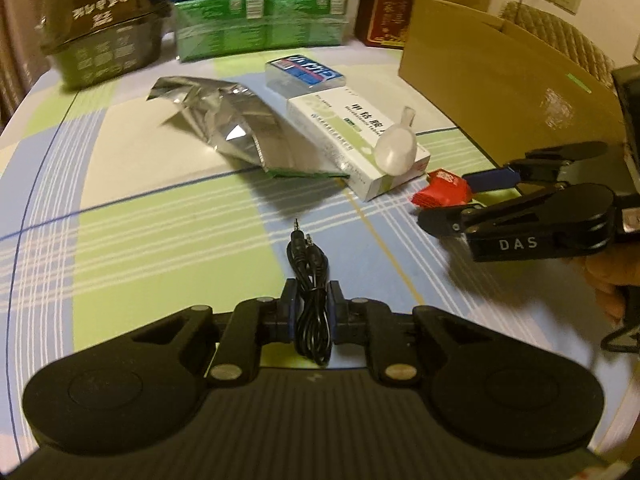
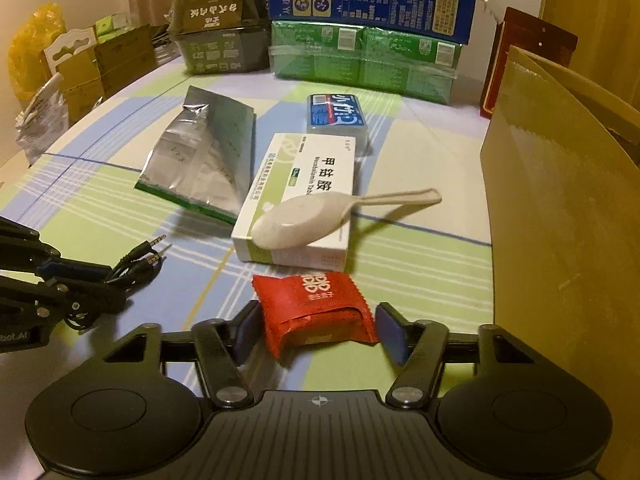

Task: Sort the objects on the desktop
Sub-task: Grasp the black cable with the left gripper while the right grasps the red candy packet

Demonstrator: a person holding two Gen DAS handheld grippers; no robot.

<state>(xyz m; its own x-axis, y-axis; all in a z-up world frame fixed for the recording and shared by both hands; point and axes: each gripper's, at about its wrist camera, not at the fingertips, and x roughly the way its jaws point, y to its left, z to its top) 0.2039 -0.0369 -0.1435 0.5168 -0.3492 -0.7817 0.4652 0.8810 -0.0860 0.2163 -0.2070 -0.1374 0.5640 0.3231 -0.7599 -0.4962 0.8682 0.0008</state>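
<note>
My left gripper (image 1: pixel 312 312) is shut on a coiled black audio cable (image 1: pixel 310 276), its two plugs pointing forward; it also shows in the right wrist view (image 2: pixel 132 264). My right gripper (image 2: pixel 316 330) is open around a red snack packet (image 2: pixel 316 304) lying on the tablecloth; the pads stand on either side with a gap on the right. In the left wrist view the right gripper (image 1: pixel 472 196) sits at the packet (image 1: pixel 440 190). A white spoon (image 2: pixel 304 218) rests on a white medicine box (image 2: pixel 300 196). A silver foil pouch (image 2: pixel 204 156) lies left of it.
A blue-labelled pack (image 2: pixel 336 116) lies behind the medicine box. A brown paper bag (image 2: pixel 560 208) stands at the right. Stacked green and blue cartons (image 2: pixel 364 48) and a dark box (image 2: pixel 216 36) line the back. The checked tablecloth (image 1: pixel 160 240) covers the table.
</note>
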